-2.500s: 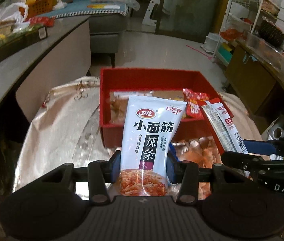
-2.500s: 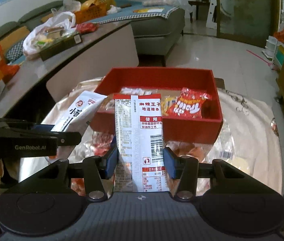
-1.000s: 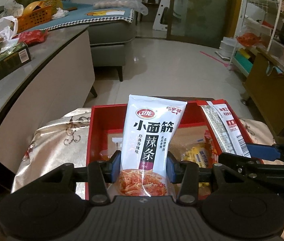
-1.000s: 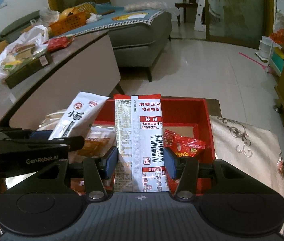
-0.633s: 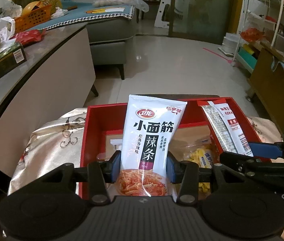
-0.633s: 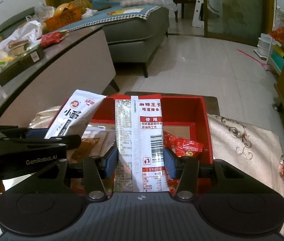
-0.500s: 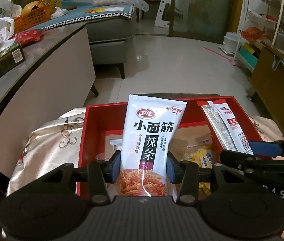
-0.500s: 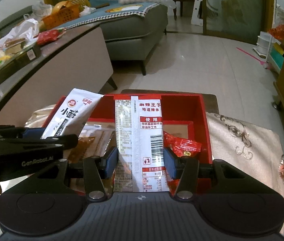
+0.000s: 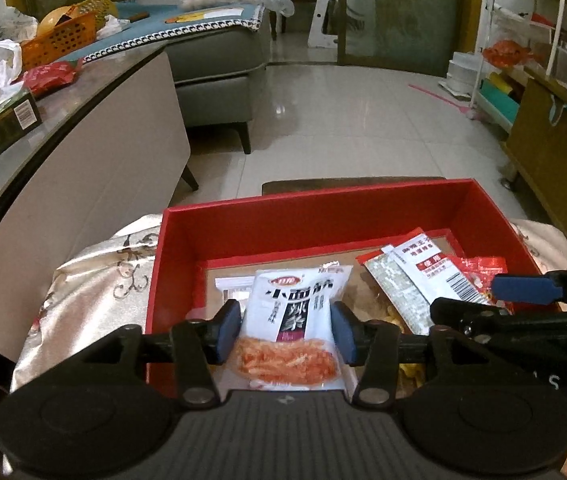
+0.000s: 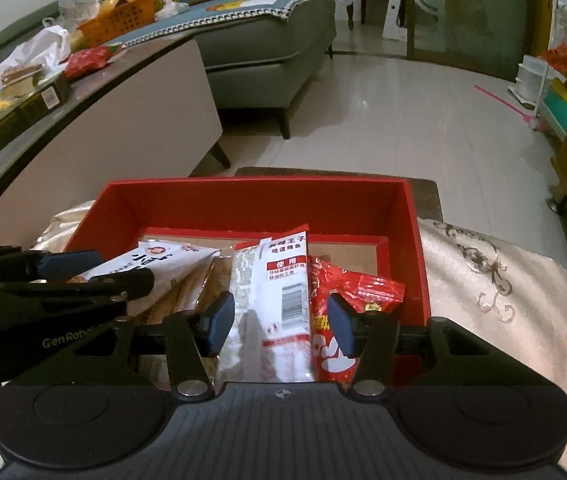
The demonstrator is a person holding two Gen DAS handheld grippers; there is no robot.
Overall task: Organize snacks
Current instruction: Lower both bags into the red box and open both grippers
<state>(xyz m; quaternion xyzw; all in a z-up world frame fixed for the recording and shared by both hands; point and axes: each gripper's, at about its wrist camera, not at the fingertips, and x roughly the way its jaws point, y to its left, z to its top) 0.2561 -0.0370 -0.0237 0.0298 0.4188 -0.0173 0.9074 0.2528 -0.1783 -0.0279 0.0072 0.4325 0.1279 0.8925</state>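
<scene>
A red box (image 9: 307,216) stands on a cloth-covered table and holds several snack packs. My left gripper (image 9: 286,332) is open over the box's near left part. The white spicy-strip pack (image 9: 295,304) lies tipped forward between its fingers, loose. My right gripper (image 10: 281,322) is open over the box's near right part (image 10: 255,200). The white and red barcode pack (image 10: 283,280) leans loose between its fingers, beside a red snack pack (image 10: 355,288). Each gripper shows at the edge of the other's view.
A patterned satin cloth (image 10: 491,280) covers the table around the box. A long counter (image 9: 83,92) with bags and boxes runs along the left. A grey sofa (image 10: 267,40) stands behind it. A wooden cabinet (image 9: 551,148) and wire shelves stand at the right.
Both grippers have opened and let go of their packs. The two packs have dropped and tipped forward into the red box. Both grippers have moved slightly closer over the box.
</scene>
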